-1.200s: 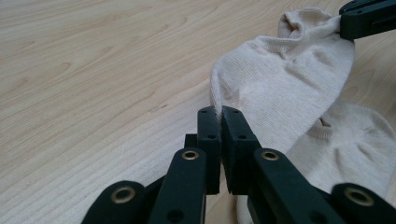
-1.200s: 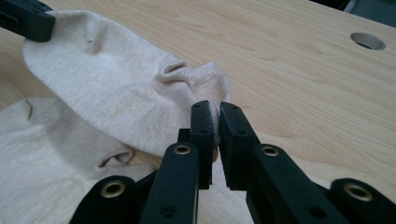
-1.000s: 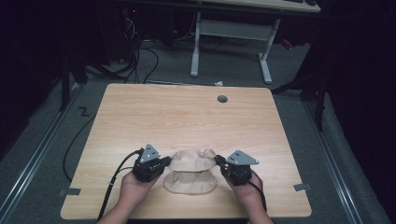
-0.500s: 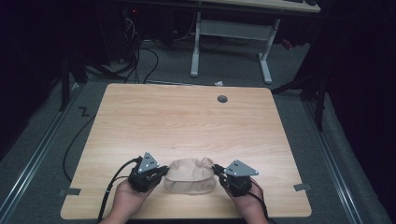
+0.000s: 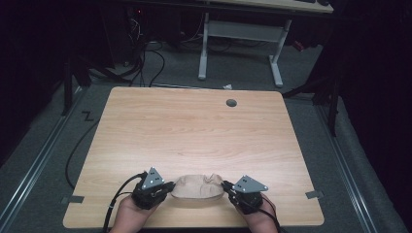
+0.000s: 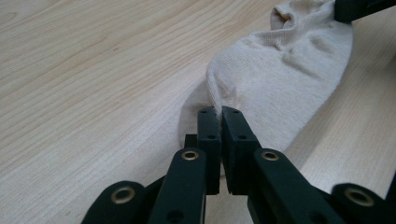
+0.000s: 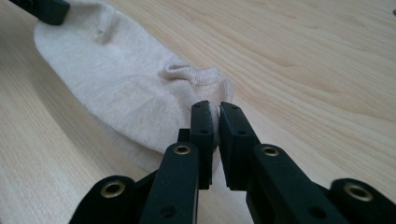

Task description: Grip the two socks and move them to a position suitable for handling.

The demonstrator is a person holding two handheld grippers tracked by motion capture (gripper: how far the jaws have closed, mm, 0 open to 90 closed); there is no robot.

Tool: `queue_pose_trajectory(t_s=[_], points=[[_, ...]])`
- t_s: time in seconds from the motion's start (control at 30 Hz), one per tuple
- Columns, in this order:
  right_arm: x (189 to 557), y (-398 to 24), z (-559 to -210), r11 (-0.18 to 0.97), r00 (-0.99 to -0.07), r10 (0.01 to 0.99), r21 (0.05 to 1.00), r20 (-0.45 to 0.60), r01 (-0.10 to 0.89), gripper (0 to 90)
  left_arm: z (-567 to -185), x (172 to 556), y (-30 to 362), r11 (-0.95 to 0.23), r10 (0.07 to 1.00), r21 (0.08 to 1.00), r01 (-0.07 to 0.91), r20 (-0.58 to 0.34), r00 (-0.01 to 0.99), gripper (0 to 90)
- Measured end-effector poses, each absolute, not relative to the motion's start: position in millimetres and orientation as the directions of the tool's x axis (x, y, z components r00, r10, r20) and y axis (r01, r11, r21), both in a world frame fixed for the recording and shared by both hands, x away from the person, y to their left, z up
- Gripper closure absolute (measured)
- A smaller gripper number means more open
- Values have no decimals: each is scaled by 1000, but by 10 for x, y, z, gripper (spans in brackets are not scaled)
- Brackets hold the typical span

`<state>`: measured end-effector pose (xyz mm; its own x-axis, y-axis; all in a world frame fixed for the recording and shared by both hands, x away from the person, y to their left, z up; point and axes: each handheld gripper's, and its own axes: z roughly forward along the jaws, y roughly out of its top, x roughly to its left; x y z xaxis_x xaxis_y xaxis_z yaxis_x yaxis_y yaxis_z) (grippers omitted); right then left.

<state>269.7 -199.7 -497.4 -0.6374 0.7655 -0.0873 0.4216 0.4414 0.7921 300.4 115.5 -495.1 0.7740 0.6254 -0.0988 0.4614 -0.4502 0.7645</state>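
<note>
Sock [image 5: 198, 188], beige, lies flat near the 6 o'clock edge of the pale wooden worktop [image 5: 194, 131], stretched sideways between two hand-held tools. The left tool [image 5: 167, 188] pinches the sock's end at 9 o'clock; the right tool [image 5: 227, 187] pinches the end at 3 o'clock. In the left gripper view, the black jaws of the left tool [image 6: 219, 112] are shut on a raised fold of knit fabric [image 6: 280, 84], with cloth squeezed between the pads. In the right gripper view, the right tool [image 7: 212, 108] has its jaws almost closed on a bunched lip of the sock [image 7: 130, 88], a thin slice of fabric caught between them.

Compared with a second ago, both tools and the sock sit closer to the 6 o'clock edge, nearer the person. The cloth, earlier broad and rounded on its 12 o'clock side, now looks shorter and flatter, with a small ruck near its middle. Both grips are as tight as they were.

Judging from this, the sock is being dragged toward the person while pulled taut, probably to smooth or fold it. Little worktop remains at 6 o'clock, so letting go or folding away toward 12 o'clock seems likely next.
</note>
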Motion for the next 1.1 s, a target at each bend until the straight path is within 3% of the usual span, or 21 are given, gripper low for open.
queue_pose_trajectory(t_s=[0.53, 0.7, 0.97, 1.1], points=[[2677, -1969, -5044, 477, -650, 753, 764, -102, 433, 836, -5038, 3029, 1137, -478, 635, 734, 481, -89, 767, 848], [2727, -1988, -5119, 487, -651, 755, 734, -81, 473, 794, -5111, 3052, 1107, -507, 644, 702, 500, -77, 761, 768], [2739, -1999, -5126, 483, -647, 758, 736, -79, 475, 765, -5101, 3066, 1114, -494, 657, 715, 495, -65, 751, 691], [2739, -2001, -5115, 469, -650, 757, 747, -65, 471, 707, -5087, 3076, 1119, -484, 656, 724, 491, -71, 751, 646]])
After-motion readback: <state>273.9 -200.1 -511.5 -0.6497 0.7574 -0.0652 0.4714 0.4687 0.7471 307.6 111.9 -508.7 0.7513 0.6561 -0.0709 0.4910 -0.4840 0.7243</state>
